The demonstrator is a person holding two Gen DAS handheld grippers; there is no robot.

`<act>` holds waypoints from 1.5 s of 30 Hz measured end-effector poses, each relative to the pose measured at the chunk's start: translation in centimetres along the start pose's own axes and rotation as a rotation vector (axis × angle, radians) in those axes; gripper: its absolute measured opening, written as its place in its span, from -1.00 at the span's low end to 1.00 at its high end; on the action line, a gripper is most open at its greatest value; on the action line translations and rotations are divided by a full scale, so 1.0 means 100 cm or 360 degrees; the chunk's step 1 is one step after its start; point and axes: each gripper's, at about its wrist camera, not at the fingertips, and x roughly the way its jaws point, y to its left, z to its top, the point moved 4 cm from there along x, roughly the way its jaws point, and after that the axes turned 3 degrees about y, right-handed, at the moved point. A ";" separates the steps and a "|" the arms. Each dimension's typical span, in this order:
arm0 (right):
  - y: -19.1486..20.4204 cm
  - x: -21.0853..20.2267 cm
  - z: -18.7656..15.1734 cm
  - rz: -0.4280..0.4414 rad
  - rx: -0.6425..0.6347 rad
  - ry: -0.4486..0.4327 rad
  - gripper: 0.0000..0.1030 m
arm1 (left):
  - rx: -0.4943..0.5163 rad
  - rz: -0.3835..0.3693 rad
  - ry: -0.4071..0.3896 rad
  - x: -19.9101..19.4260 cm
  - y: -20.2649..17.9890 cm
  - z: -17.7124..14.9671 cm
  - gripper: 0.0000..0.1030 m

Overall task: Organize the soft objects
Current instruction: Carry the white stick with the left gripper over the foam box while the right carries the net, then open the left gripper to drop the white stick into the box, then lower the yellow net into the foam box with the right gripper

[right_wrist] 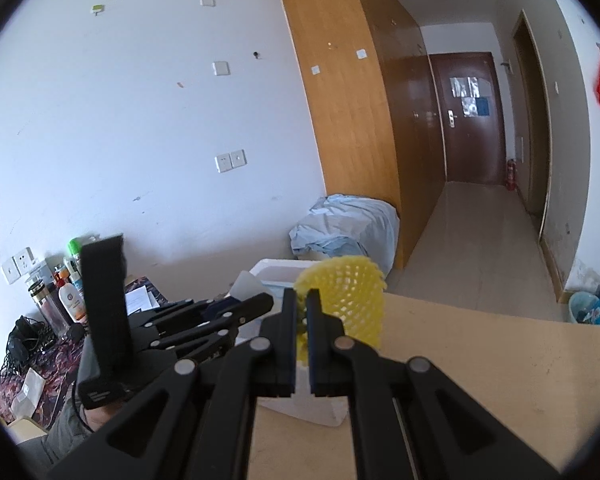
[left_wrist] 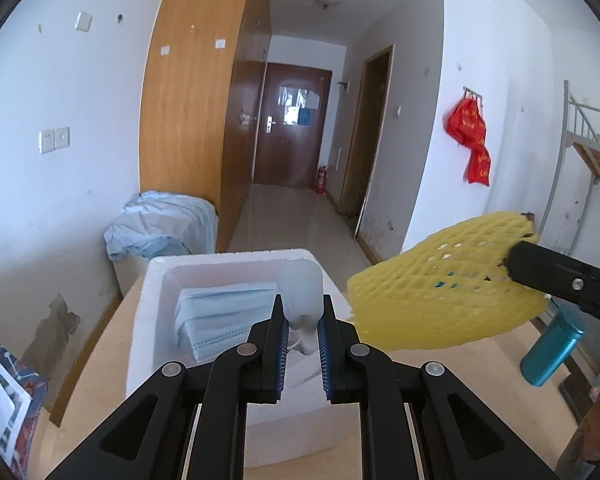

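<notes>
A yellow foam net sleeve [left_wrist: 440,300] hung in the air above the table's far edge, just right of the white foam box [left_wrist: 156,280], pinched at one end by the right gripper [right_wrist: 301,320], whose jaws were nearly together. The left gripper [left_wrist: 303,320] clamped a pale translucent soft piece [left_wrist: 302,292] over the box, which held a stack of blue face masks [left_wrist: 216,316]. A teal bottle [left_wrist: 552,352] lay toward the table's right edge.

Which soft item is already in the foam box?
The blue face masks, stacked inside the white foam box. The yellow foam net and the white piece are each held in a hand-held gripper.
</notes>
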 end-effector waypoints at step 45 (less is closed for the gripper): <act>-0.002 0.000 0.007 0.0014 0.0024 -0.0016 -0.88 | -0.0139 0.0261 0.0142 0.015 0.014 -0.011 0.57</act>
